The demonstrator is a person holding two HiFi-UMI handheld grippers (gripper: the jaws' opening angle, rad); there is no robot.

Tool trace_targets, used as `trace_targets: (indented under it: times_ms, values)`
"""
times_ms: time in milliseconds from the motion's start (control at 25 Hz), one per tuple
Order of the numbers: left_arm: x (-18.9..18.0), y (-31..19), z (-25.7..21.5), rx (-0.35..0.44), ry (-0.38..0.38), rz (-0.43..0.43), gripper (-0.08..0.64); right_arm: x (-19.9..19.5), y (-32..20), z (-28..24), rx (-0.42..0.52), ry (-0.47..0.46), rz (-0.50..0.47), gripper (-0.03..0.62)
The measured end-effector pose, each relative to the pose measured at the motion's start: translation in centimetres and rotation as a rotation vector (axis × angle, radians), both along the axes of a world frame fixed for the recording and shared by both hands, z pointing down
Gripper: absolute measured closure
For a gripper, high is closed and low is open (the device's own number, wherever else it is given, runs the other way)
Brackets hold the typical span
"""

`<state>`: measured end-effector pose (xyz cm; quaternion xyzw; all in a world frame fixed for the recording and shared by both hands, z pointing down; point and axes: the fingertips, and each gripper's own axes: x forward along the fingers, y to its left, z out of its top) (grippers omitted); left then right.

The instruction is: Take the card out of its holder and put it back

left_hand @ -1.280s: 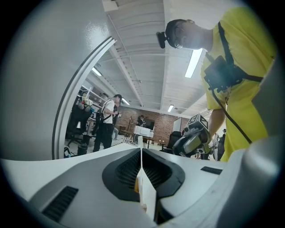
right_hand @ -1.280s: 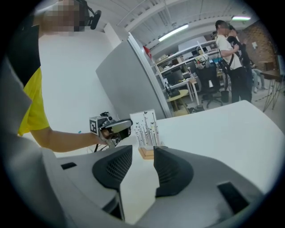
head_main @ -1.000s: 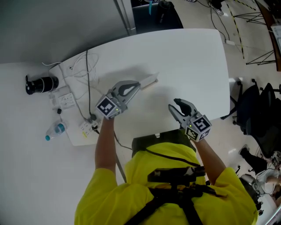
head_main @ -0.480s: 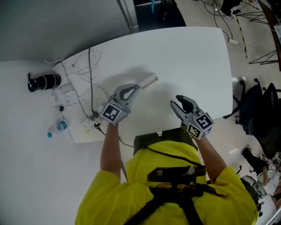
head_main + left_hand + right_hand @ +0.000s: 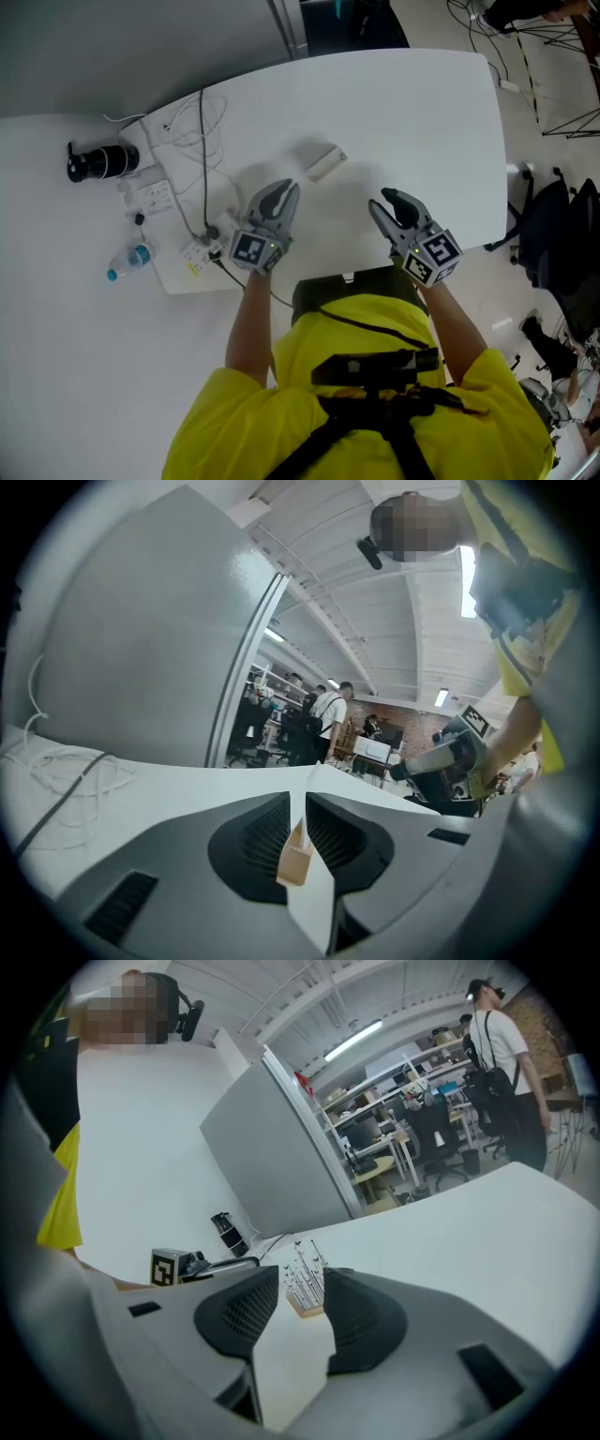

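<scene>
Worktop [image 5: 422, 112]: white, wide. Left tongs [image 5: 284, 191] show a narrow gap, right tongs [image 5: 384, 202] stand wide. Both are empty and apart from the target. Card [image 5: 324, 161] stands in its wooden holder [image 5: 302, 1306], at 1 o'clock of the left tongs and 11 o'clock of the right. Risks: the light holder likely lifts or tips with the card unless pinned, and a skewed pinch could bend the card.

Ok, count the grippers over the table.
2. The left gripper is just short of the card; the right gripper is farther right, over the table. None hidden.
</scene>
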<state>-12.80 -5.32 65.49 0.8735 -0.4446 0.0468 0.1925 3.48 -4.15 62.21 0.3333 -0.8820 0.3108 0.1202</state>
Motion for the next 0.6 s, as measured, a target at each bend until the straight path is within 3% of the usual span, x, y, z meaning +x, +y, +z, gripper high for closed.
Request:
trace_targets:
  times_ms: [320,360,480,600]
  values:
    - [-3.3,1.4,-10.4,0.006,-0.091,-0.256,0.512,-0.1,-1.7,-9.8,0.196,-0.016,0.03,0.474]
    - [-3.3,1.5,-11.6,0.007,-0.091,-0.281,0.514,0.1,-2.1,-11.0,0.227,-0.014,0.044,0.51]
    - [-2.1,2.5,-13.8,0.021,-0.064,-0.299,0.514,0.9,-2.8,-14.1,0.289,-0.015,0.094,0.586]
    - [-0.8,3.9,-14.7,0.026,-0.074,-0.292,0.515,1.5,-2.6,-15.9,0.307,-0.021,0.124,0.588]
